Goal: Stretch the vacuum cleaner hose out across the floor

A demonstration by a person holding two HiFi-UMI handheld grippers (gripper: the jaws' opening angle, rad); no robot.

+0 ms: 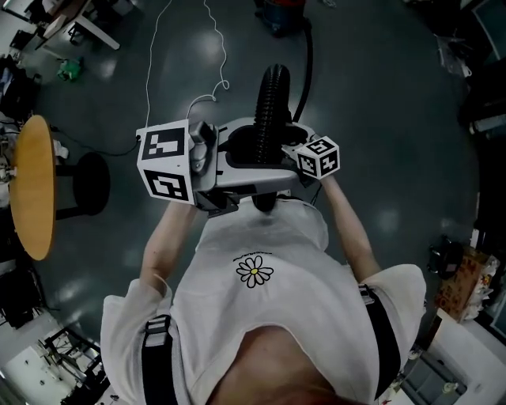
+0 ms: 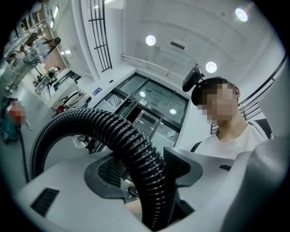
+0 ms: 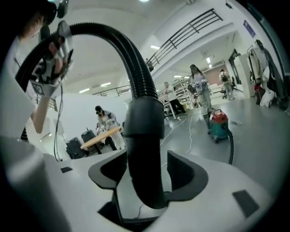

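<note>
The black ribbed vacuum hose (image 1: 273, 99) climbs from the floor to my chest. There it runs between both grippers, and its end hangs just below them. My left gripper (image 1: 241, 154) is shut on the ribbed hose (image 2: 131, 140), with its pads (image 2: 181, 167) against the ribs. My right gripper (image 3: 147, 174) stands open around the hose's smooth black cuff (image 3: 144, 136), which sits between the pads with slim gaps. The red and teal vacuum cleaner (image 3: 219, 123) stands far off on the floor, at the top edge of the head view (image 1: 278, 14).
A round wooden table (image 1: 35, 186) and a black stool (image 1: 87, 183) stand to my left. A white cable (image 1: 158, 71) trails over the grey floor ahead. Cardboard boxes (image 1: 466, 277) sit at the right. Several people (image 3: 199, 86) stand in the background near shelving.
</note>
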